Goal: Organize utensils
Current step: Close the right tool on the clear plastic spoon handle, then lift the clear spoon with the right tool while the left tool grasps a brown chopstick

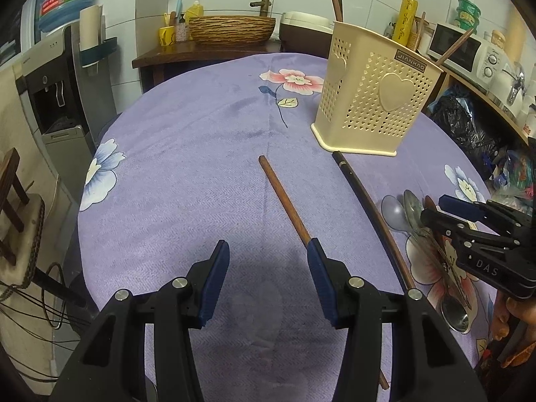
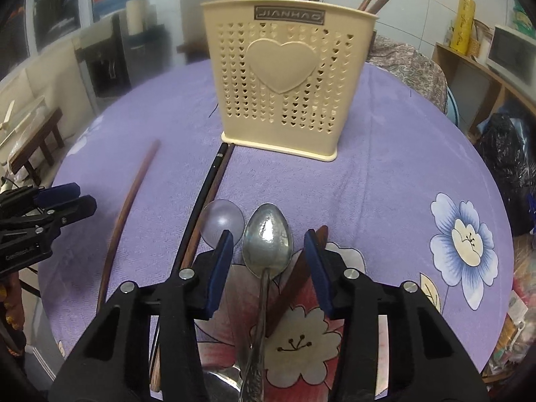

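Right gripper (image 2: pixel 268 246) sat low centre in its own view, fingers apart w/ a metal spoon (image 2: pixel 267 246) lying between them, pads not touching it. A clear plastic spoon (image 2: pixel 222 222) lay just left of it. Cream holder (image 2: pixel 288 77) (heart cutouts) stood upper centre on the purple cloth (image 2: pixel 385 174). Left gripper (image 1: pixel 268 258) was released, nothing between its fingers; a brown chopstick (image 1: pixel 284 197) ran from centre frame to its right finger.

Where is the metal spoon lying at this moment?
In the right wrist view the metal spoon lies on the purple cloth between the right gripper's open fingers, right of the clear spoon, before the cream holder.
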A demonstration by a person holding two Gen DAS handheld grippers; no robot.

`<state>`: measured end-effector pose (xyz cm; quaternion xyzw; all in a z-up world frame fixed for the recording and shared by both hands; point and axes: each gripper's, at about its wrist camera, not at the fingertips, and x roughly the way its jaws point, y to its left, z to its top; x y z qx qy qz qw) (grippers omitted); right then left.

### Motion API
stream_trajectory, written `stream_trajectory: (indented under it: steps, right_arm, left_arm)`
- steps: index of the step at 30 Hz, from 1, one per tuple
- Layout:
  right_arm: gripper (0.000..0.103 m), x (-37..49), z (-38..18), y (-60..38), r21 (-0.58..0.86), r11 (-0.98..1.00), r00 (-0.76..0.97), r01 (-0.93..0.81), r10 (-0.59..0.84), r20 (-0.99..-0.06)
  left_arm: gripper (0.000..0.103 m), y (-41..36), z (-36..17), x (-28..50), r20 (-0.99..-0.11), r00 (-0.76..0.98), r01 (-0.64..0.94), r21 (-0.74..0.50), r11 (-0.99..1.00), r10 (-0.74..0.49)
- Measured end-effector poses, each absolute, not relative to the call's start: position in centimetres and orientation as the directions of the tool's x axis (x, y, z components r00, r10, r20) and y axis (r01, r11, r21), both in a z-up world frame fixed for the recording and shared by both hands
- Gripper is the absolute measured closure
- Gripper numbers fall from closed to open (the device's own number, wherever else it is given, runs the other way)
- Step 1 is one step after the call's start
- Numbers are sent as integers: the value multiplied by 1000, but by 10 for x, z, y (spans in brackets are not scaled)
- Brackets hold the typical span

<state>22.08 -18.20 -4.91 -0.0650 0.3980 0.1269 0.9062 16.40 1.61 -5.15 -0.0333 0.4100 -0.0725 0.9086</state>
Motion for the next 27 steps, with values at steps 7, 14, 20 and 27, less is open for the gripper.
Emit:
stream_trajectory:
  steps: [7,14,20,27]
  right_arm:
    - [67,211,-57,-166,-19,928,594,-371,222,-773]
    - [79,213,-71,-165,7,916,539,-401,242,-807]
    - [94,224,-71,-166,39,920,526,-389,257,-811]
    - [95,206,-38,-194,130,936,611,-327,314,-727]
  left_arm:
    - [54,19,-56,164,-750,639,101,-137,985,-170]
    - [54,20,-58,164,-752,636,100,-143,985,-174]
    - [54,19,-57,165,-752,635,107,-143,984,-178]
    - [54,19,-58,165,-755,632,103,-145,984,-177]
